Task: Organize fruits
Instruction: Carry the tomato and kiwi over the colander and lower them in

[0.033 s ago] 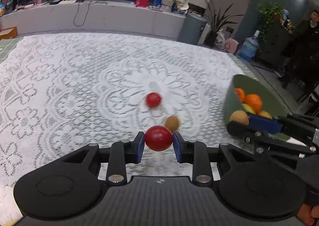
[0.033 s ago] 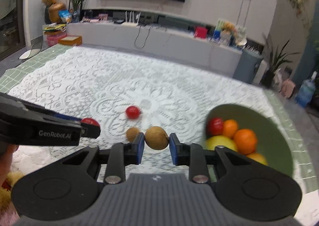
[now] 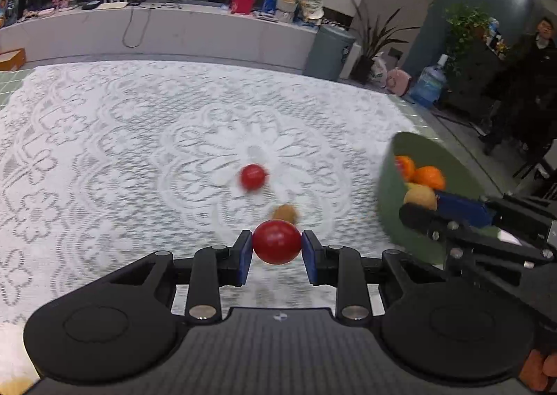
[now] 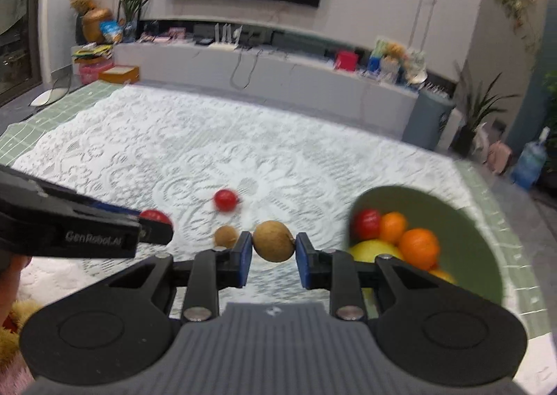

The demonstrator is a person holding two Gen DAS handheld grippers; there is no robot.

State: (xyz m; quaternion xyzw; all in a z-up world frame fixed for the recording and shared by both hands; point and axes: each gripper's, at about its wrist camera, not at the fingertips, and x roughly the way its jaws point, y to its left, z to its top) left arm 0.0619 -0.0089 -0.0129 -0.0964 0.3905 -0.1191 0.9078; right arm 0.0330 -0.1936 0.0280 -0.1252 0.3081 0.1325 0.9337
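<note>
My left gripper (image 3: 276,248) is shut on a red tomato (image 3: 276,245) and holds it above the lace cloth. My right gripper (image 4: 273,246) is shut on a brown kiwi (image 4: 273,241), just left of the green bowl (image 4: 463,221). The bowl holds oranges (image 4: 417,245), a yellow fruit and a red one; it also shows in the left wrist view (image 3: 393,193). On the cloth lie a second red tomato (image 3: 252,177) and a small brown fruit (image 3: 285,212), both in front of the grippers. They also show in the right wrist view, the tomato (image 4: 225,200) and the brown fruit (image 4: 225,235).
A white lace cloth (image 3: 104,151) covers the green tabletop. A long white counter (image 4: 278,78) with clutter stands beyond the table. A person (image 3: 532,81) stands at the far right, near a water jug (image 3: 430,85) on the floor.
</note>
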